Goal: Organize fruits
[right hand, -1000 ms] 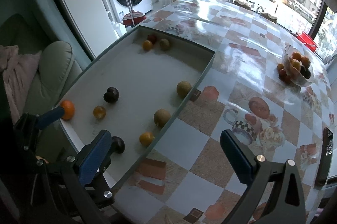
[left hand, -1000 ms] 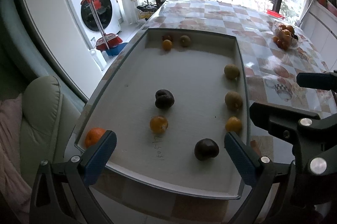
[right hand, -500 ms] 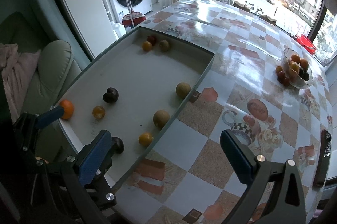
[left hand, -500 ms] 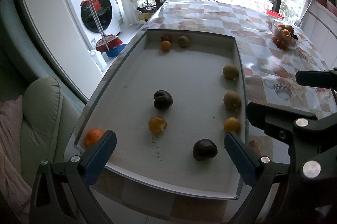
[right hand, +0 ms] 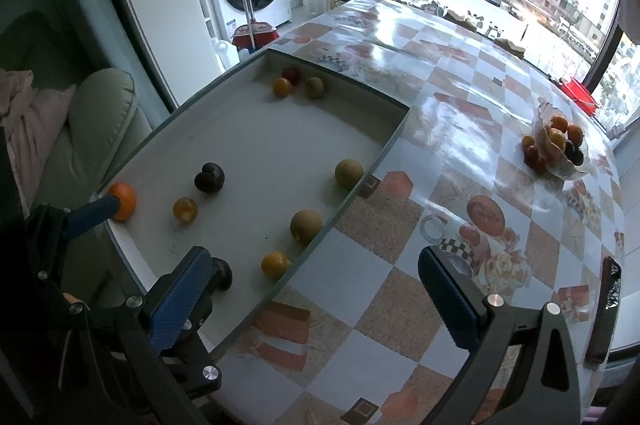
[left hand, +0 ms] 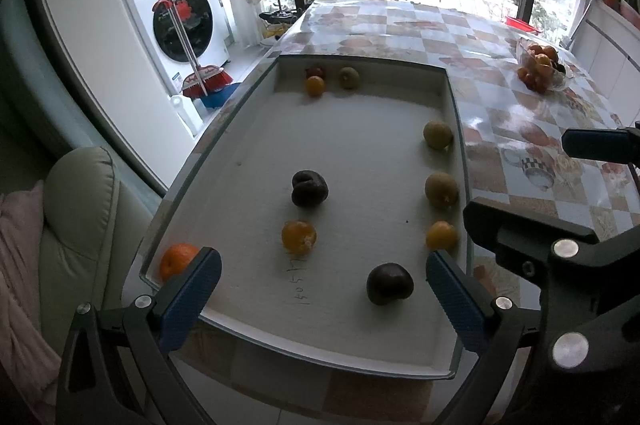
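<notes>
Fruit scattered across tray point(left hand: 256, 129), nothing grasped yet.
Left gripper point(left hand: 320, 289) and right gripper point(right hand: 316, 297) both hang released; round dark plum point(left hand: 389, 283) nearest the tray's front wall could roll from a careless pinch.

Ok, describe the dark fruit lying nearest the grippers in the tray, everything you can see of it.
The dark fruit is a deep purple-brown, nearly black, with a smooth, faintly glossy skin and a rounded, slightly lobed shape, perhaps a plum. It lies loose on the white tray floor near the front edge, touching no other fruit. The small orange fruit sits just beyond it by the right wall. In the right wrist view, the right gripper's left finger partly hides it. Neither gripper holds it.
</notes>
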Demonstrator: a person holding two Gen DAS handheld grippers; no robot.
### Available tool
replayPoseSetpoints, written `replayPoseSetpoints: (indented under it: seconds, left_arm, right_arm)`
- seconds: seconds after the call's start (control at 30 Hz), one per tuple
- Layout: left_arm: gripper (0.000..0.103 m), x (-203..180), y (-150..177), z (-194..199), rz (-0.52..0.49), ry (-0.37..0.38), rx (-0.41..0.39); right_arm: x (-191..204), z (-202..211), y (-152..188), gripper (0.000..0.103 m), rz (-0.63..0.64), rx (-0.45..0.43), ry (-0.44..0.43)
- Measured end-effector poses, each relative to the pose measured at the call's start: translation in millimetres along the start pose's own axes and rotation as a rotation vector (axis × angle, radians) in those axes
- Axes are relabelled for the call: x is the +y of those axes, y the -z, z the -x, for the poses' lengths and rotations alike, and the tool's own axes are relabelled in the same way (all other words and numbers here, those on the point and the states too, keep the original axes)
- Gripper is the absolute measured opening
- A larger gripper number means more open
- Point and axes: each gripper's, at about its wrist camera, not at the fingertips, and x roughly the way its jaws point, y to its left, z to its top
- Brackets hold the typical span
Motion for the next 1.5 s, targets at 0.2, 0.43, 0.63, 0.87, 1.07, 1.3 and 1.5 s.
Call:
replayPoseSetpoints:
  seconds: [0.2, 0.43, 0.63, 0.87, 1.07, 1.3, 1.5]
  left_arm:
    - [0.103, -0.6, 0.2, 0.1, -0.001, -0.003, 0.001]
    - [0.103, -0.4, 0.5, -0.2, 0.000, -0.004, 0.002]
    - [0.103, -0.4, 0.9, -0.6, -0.002, -0.006, 0.001]
    - [0.103, -0.4, 1.0, -0.4, -0.001, -0.007, 0.000]
    - [0.103, -0.4, 0.9, -0.6, -0.004, -0.010, 0.001]
    - [0.103, -0.8, 0.8, -1.7, -0.002, -0.009, 0.002]
    - [0.103, -0.7, 2.0, 1.3, -0.006, 0.000, -0.027]
  right_arm:
    - [-0.9, -0.2, -0.1, 0.103, 0.005, 0.000, 0.003]
    - [-1.7, -0.7, -0.2, 0.103, 0.007, -0.001, 0.005]
    - [-1.6, -0.4, 0.0, 0.103, 0.010, 0.000, 0.008]
    - [-0.5, -0.4, -0.2, 0.103, 0.007, 0.001, 0.006]
    - [-0.1, -0.5, -0.2, 0.103, 0.008, 0.001, 0.005]
    - [0.2, -0.3, 0.0, 0.103, 0.008, 0.002, 0.004]
    - [-0.3, -0.2, 0.6, 0.103, 0.010, 0.001, 0.004]
